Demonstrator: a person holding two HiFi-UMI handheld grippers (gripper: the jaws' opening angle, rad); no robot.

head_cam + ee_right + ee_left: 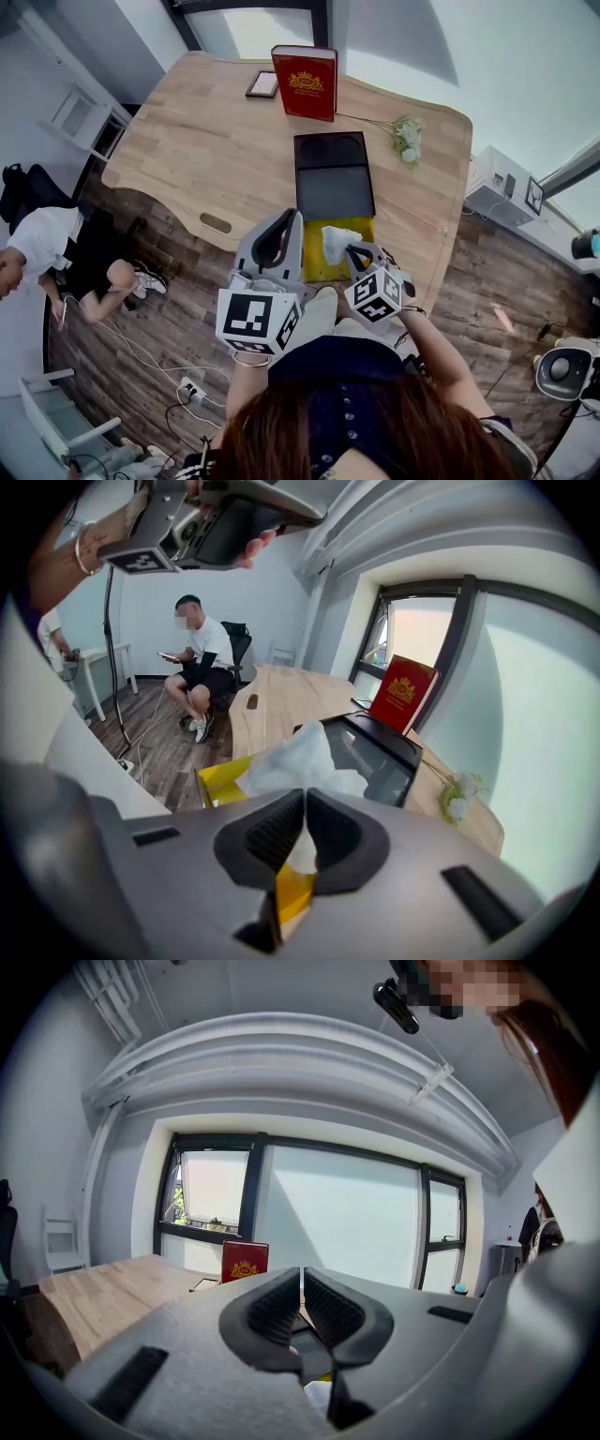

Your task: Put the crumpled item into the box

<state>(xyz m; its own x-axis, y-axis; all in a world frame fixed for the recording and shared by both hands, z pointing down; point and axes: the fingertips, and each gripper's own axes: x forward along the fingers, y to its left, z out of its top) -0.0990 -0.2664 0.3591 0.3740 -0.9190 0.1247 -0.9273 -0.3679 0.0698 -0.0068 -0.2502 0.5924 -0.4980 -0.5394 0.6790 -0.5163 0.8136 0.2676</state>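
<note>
The crumpled white item [335, 242] hangs pinched in my right gripper [349, 251], directly over the open yellow box [362, 229] at the table's near edge. In the right gripper view the jaws of that gripper [305, 822] are shut on the white item [295, 761], with the yellow box [220, 780] below and left of it. A flat black box part [333, 178] adjoins the yellow one on its far side. My left gripper [281, 227] is held just left of the box, tilted upward. Its jaws [302, 1302] are shut with nothing between them.
A red book-like case [305, 82] stands at the table's far edge beside a small picture frame [262, 84]. White flowers [409, 136] lie to the right. A person [56, 253] sits on the floor side at left, with cables nearby.
</note>
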